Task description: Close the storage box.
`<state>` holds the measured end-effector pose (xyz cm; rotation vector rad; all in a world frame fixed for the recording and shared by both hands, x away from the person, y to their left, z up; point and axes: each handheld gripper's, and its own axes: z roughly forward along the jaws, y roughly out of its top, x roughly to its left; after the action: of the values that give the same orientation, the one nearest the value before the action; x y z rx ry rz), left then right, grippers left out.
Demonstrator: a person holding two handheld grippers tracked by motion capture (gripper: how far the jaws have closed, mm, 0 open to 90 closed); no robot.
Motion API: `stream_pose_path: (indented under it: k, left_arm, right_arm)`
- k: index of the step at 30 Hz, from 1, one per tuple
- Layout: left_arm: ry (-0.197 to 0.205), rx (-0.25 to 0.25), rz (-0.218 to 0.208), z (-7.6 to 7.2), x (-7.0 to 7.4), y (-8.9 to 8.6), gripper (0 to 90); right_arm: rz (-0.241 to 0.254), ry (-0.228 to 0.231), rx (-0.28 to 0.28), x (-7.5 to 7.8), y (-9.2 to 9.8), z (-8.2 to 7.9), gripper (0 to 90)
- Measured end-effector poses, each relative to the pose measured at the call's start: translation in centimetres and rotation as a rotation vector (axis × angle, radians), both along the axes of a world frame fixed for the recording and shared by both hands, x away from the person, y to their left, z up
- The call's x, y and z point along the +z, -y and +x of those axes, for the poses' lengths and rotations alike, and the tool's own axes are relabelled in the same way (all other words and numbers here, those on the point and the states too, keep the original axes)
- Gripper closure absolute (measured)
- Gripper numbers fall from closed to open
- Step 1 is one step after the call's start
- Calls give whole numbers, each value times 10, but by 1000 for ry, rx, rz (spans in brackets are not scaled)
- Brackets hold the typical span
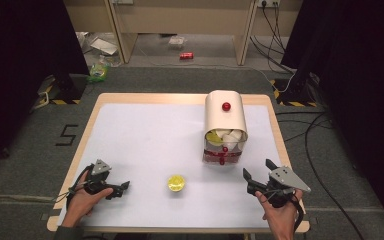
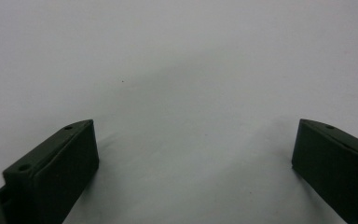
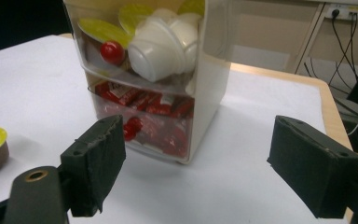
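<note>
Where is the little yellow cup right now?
In the high view, the yellow-lidded cup sits alone on the table's near side, between the two grippers, left of the drawer box.

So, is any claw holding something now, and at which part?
Nothing is held. The left claw and the right claw are both open with nothing between the jaws; the yellow-lidded capsule lies free on the table.

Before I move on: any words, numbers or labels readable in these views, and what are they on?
"5": black mark on the grey floor left of the table.
Red sachets in the lower drawer of the storage box: white print, too blurred to read.
Capsule with yellow lid: print too small to read.
Red can on the floor: unreadable.
</note>
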<state>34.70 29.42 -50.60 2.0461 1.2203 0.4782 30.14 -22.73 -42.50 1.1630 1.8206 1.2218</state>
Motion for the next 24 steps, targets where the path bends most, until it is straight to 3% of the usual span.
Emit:
stream_pose_path:
  k: [24]
  left_arm:
    - [0, 0, 1, 0, 0, 0, 0]
  right_arm:
    - [-20, -114, -12, -28, 22, -21, 172]
